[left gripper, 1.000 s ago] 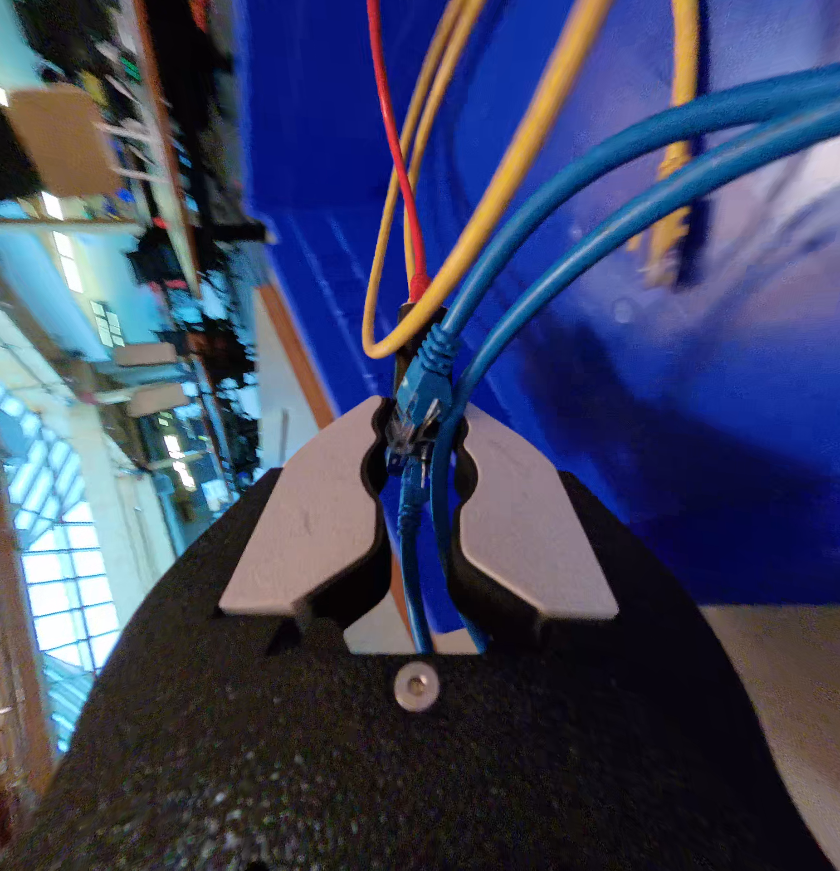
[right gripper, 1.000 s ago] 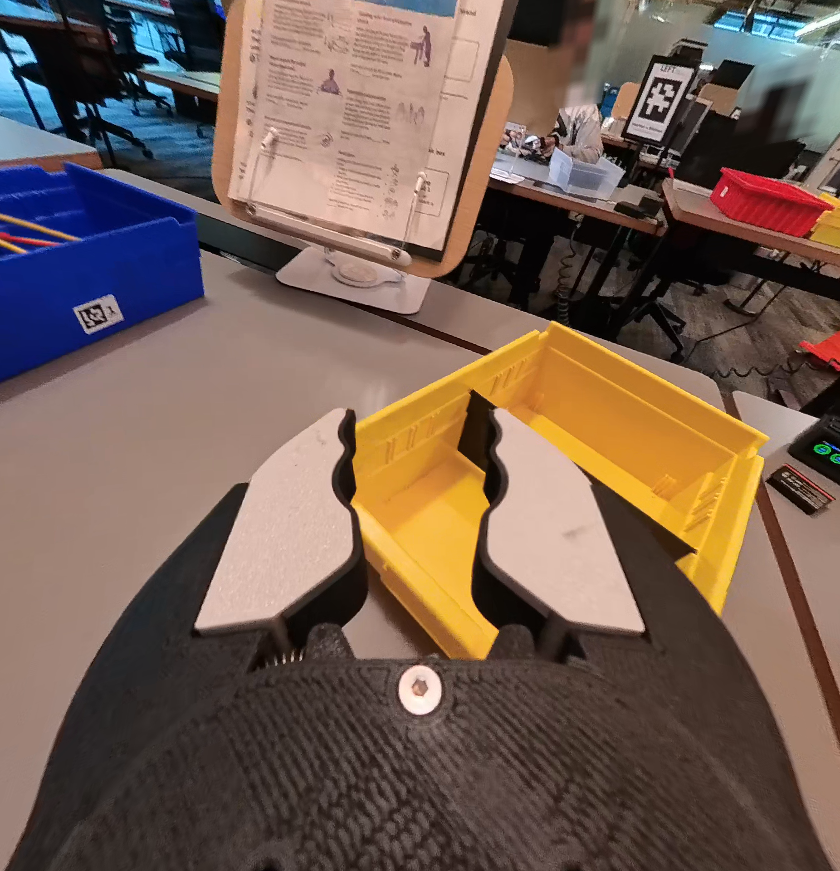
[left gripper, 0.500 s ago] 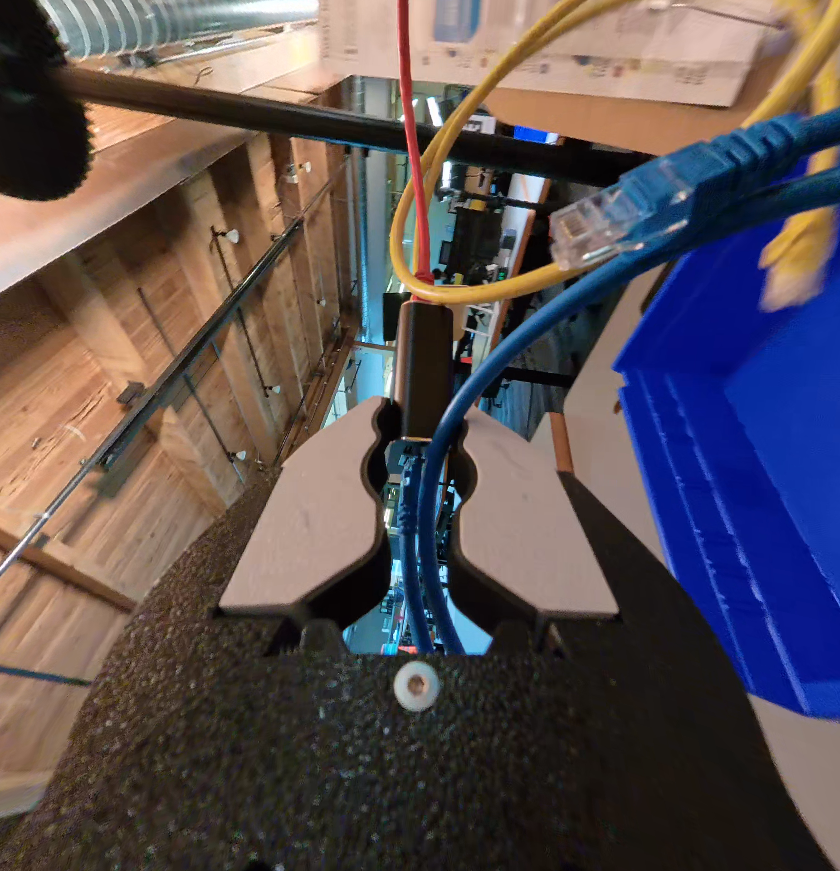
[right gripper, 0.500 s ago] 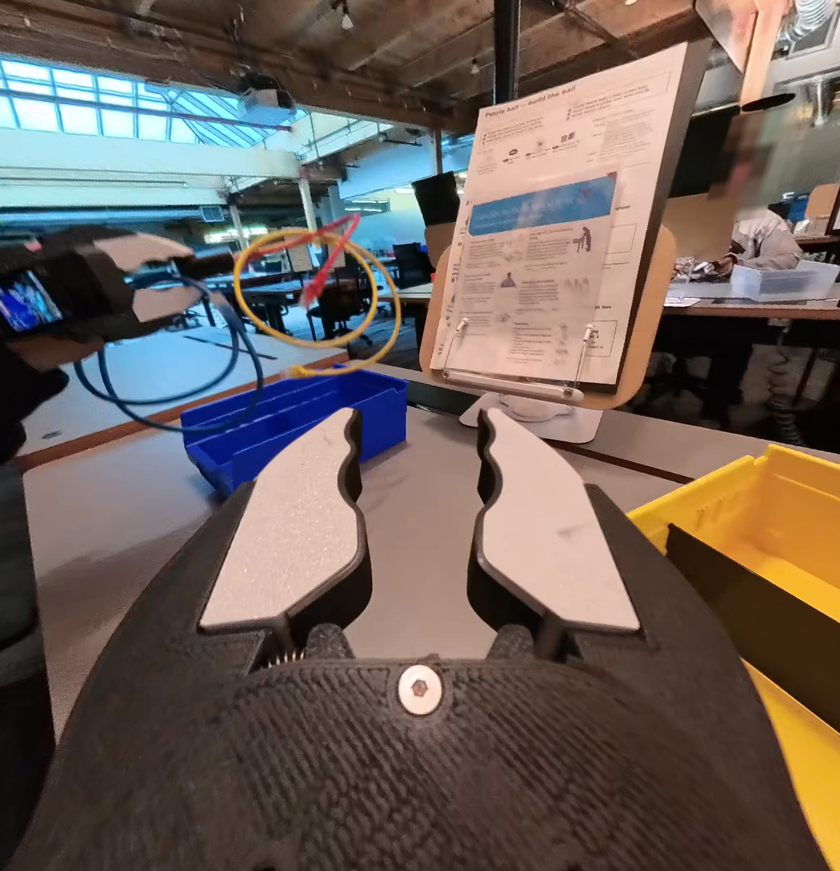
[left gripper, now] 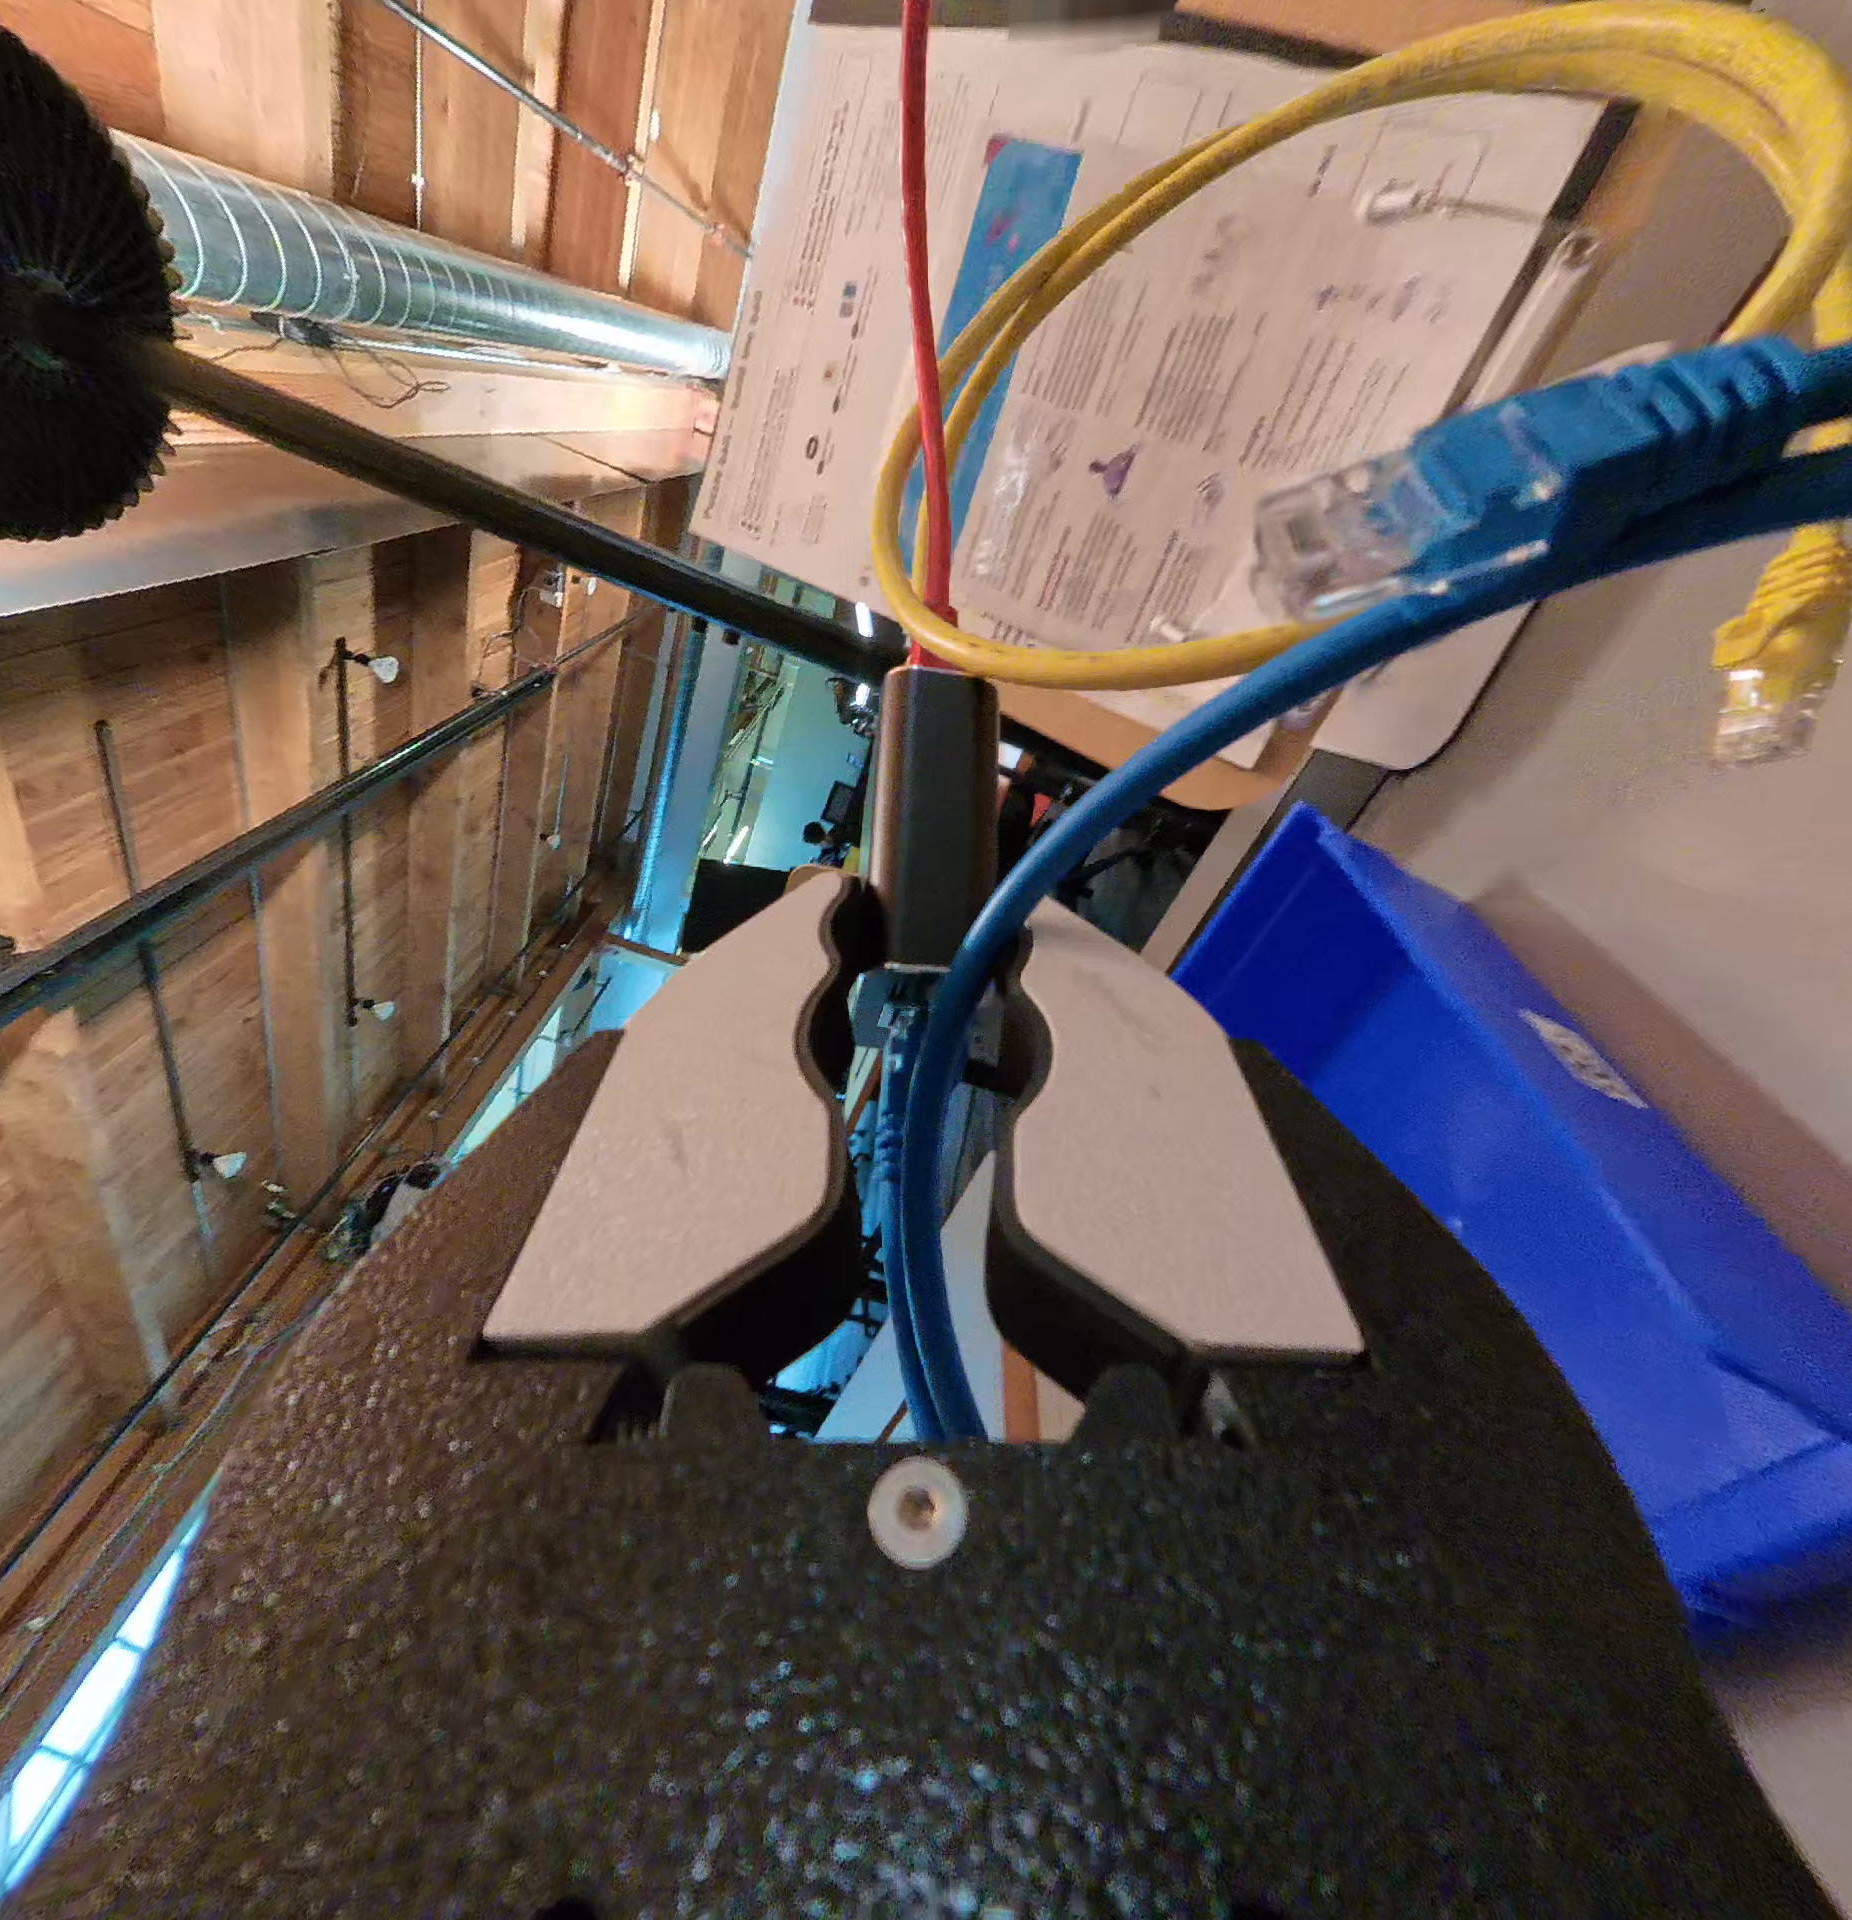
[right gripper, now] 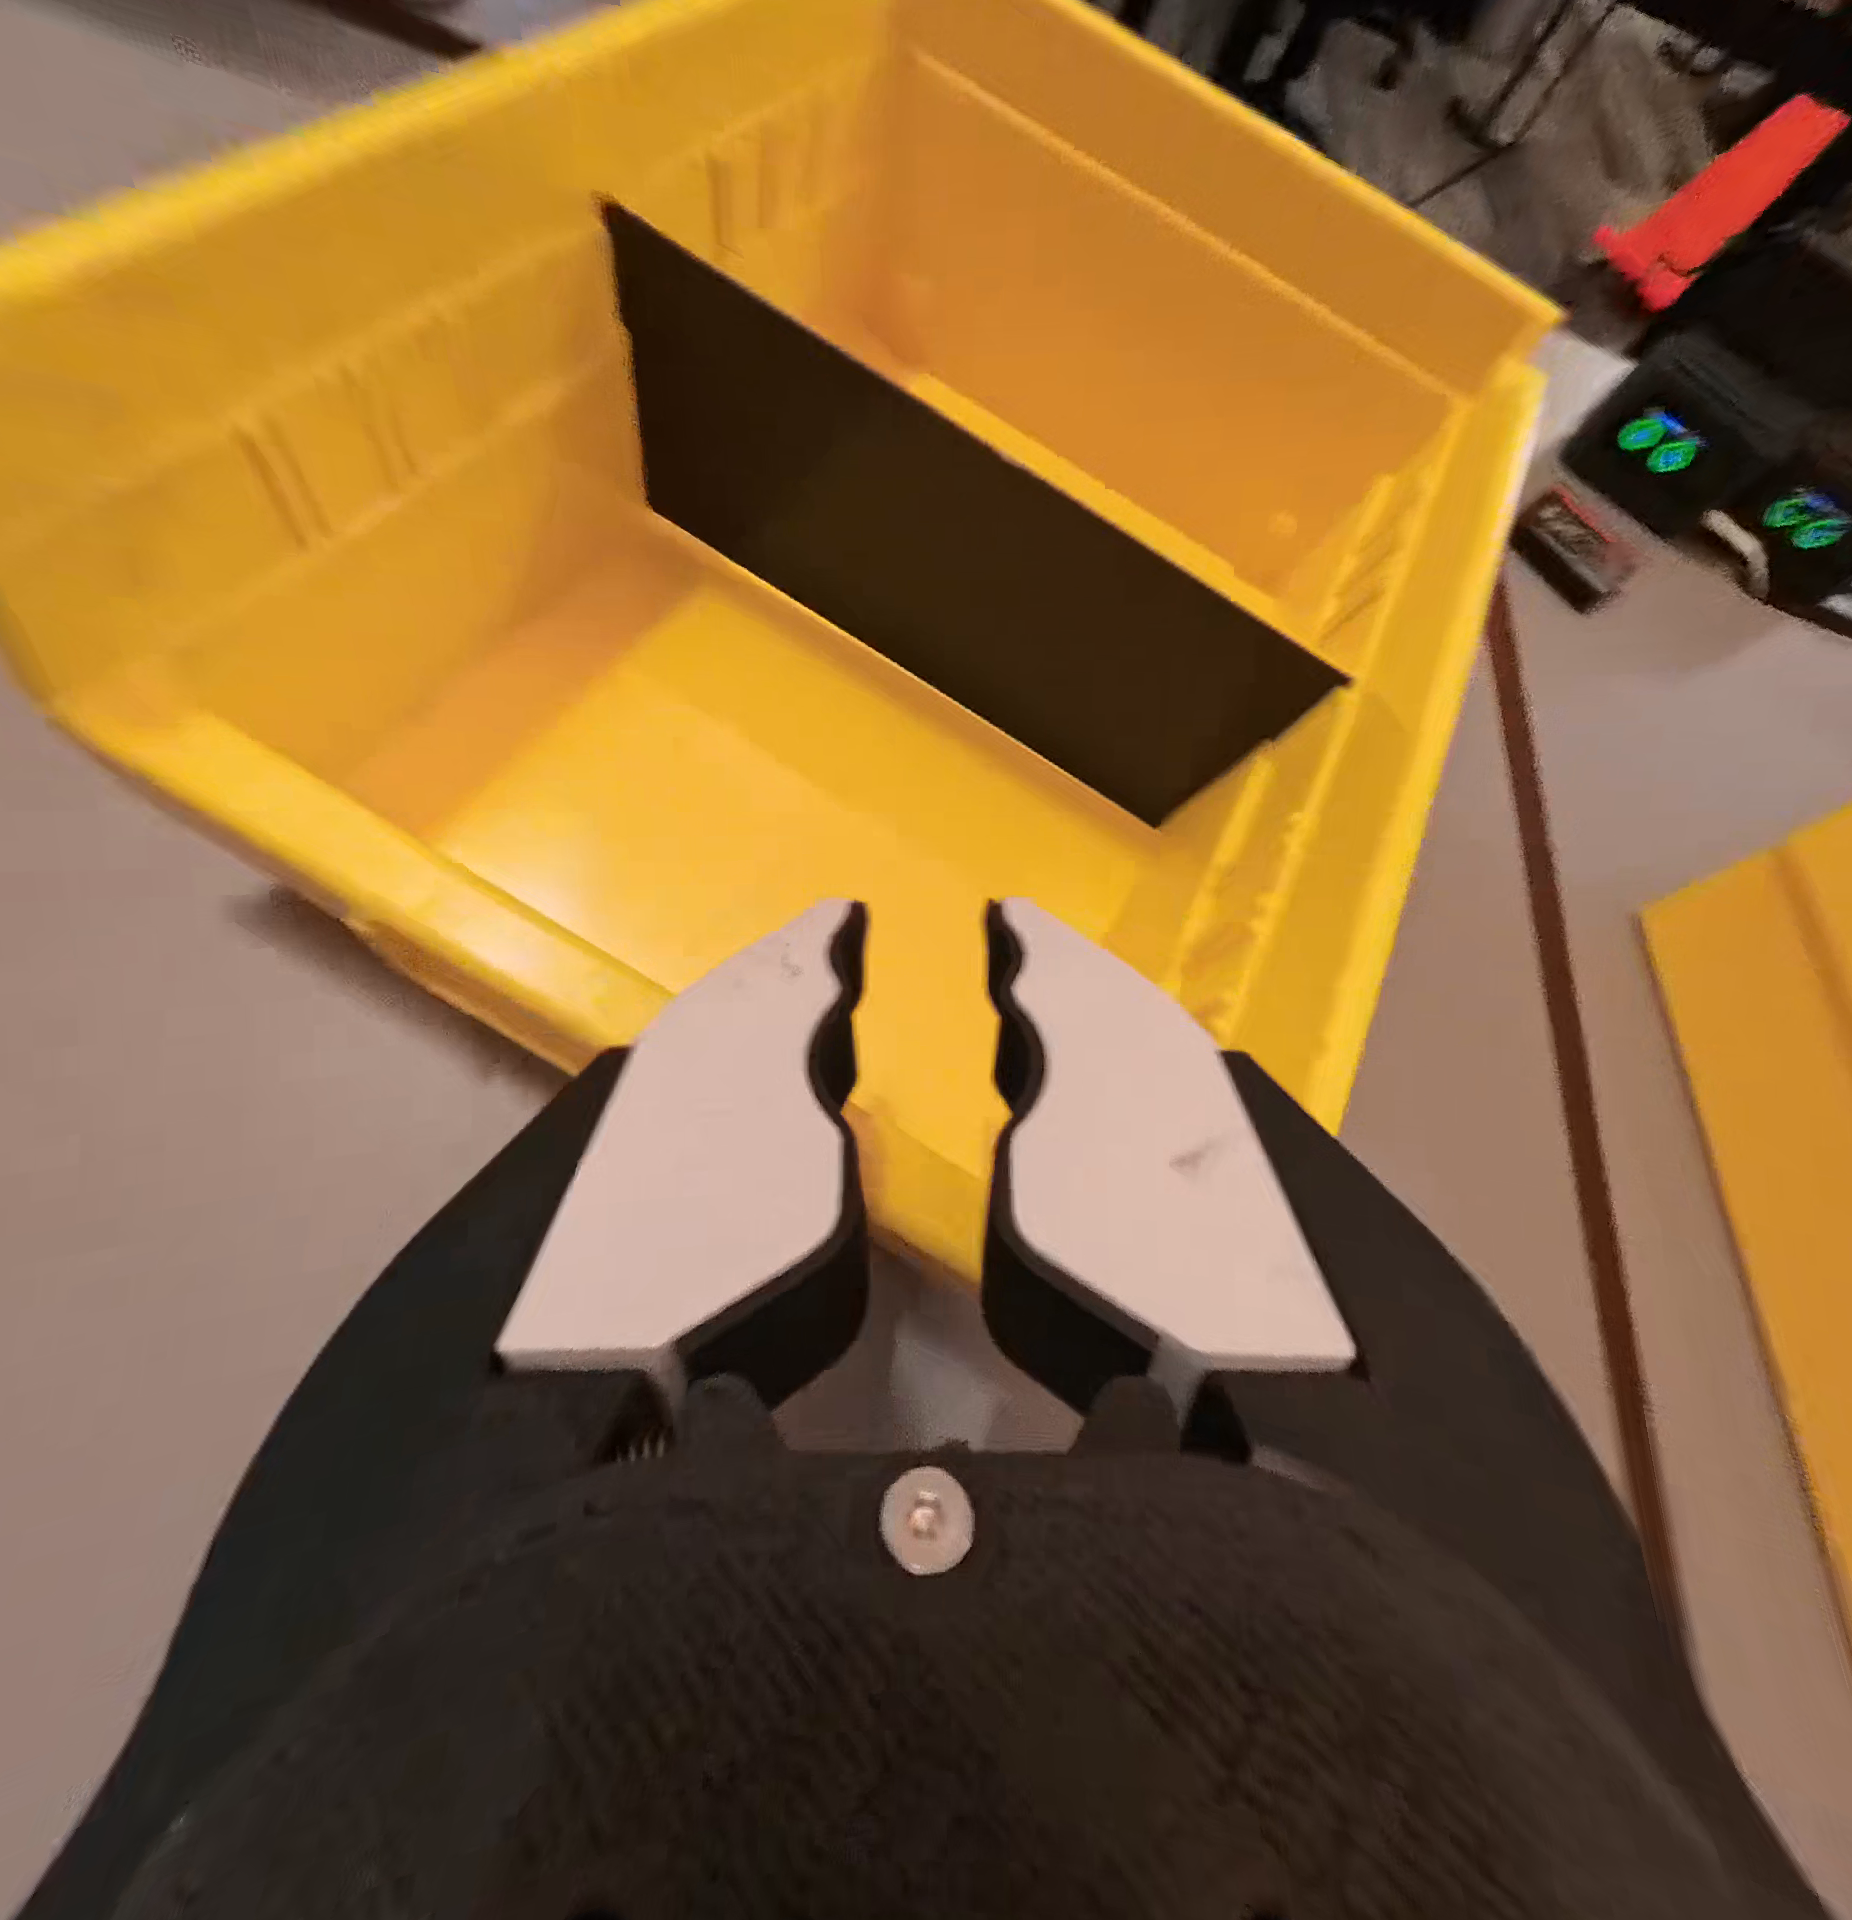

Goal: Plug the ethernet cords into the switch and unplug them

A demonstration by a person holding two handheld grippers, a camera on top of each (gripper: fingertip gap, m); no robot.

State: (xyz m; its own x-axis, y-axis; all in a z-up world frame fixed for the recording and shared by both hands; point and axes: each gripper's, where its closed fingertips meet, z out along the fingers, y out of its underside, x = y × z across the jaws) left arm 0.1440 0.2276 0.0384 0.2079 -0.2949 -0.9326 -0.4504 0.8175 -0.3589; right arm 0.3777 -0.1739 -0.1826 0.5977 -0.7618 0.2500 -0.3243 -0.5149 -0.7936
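Left wrist view: camera is rolled sideways, so wooden ceiling beams and a ribbed metal duct (left gripper: 413,291) fill the left half.
Left gripper (left gripper: 927,935): fingers are pressed in on a small black switch (left gripper: 932,810), which stands out past the fingertips, held in the air.
Red cord (left gripper: 924,343): thin, enters the far end of the black switch and leaves the frame at the top.
Blue cord (left gripper: 1109,821): plugged into the near end of the switch between the fingers, runs back toward the camera, then loops forward and off to the right.
Blue plug (left gripper: 1421,520): the cord's free end, with a clear connector tip, hangs unplugged at the upper right, blurred.
Yellow cord (left gripper: 1317,135): forms 1 large loop that rests across the top of the switch; its own clear-tipped plug (left gripper: 1779,655) dangles free at the right edge.
Blue bin (left gripper: 1524,1195): sits on the grey table at the right.
Instruction sheet (left gripper: 1161,343): printed page on a stand behind the cords.
Right wrist view: looks down at the grey table (right gripper: 174,1143).
Right gripper (right gripper: 924,925): fingers stand a narrow gap apart and hold nothing, over the near wall of a yellow bin (right gripper: 278,416).
Divider (right gripper: 953,540): black panel splits the yellow bin into 2 compartments.
Yellow panel (right gripper: 1784,1091): lies flat on the table at the right edge.
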